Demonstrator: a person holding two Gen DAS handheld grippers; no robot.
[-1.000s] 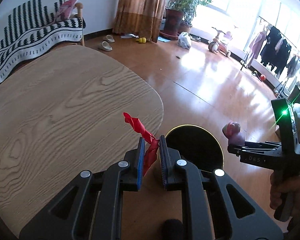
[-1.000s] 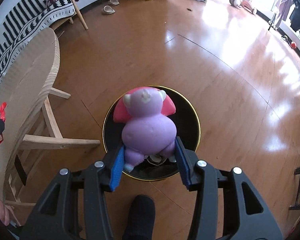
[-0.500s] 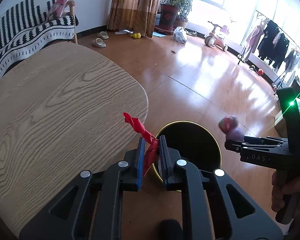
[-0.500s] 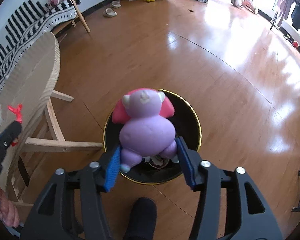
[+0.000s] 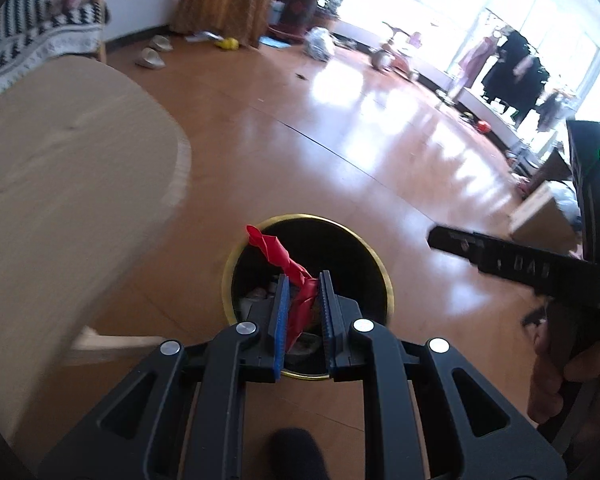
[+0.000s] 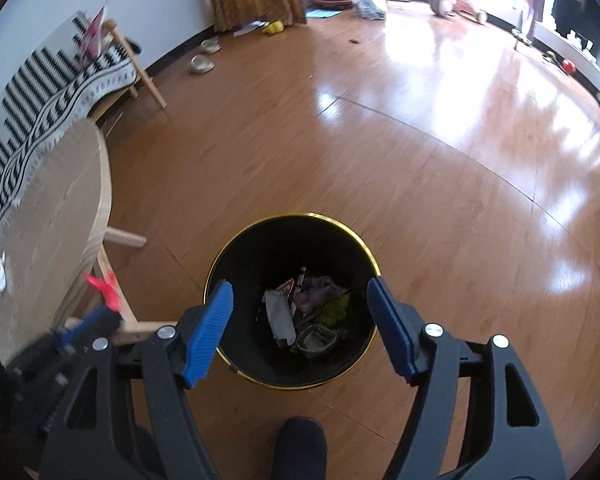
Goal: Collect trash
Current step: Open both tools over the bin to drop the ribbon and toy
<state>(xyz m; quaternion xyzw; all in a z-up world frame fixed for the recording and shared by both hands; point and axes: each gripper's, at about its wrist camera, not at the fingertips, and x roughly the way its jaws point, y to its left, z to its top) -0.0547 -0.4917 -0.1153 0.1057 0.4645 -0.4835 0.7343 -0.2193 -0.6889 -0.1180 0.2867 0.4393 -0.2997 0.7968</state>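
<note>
2 grippers [image 6: 300, 320] [image 5: 303, 312], 1 black bin [image 6: 236, 256], 1 red scrap [image 5: 288, 268], 1 wooden table [image 6: 60, 208], 2 slippers [image 6: 202, 63] [image 6: 211, 45], 1 tricycle [image 6: 456, 4], 1 white bag [image 6: 369, 3], 1 striped blanket [image 6: 48, 92], 1 potted plant [image 5: 300, 8]

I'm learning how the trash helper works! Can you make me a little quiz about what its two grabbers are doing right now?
1. True or false: the left gripper grips a red wrapper.
2. How do the right gripper's fingers stand: A) wide apart with nothing between, B) pinching a bottle, C) closed on paper?
3. Fill in: the black bin with the gold rim stands on the wooden ____.

Key: 1 true; 2 A; 3 floor.
</note>
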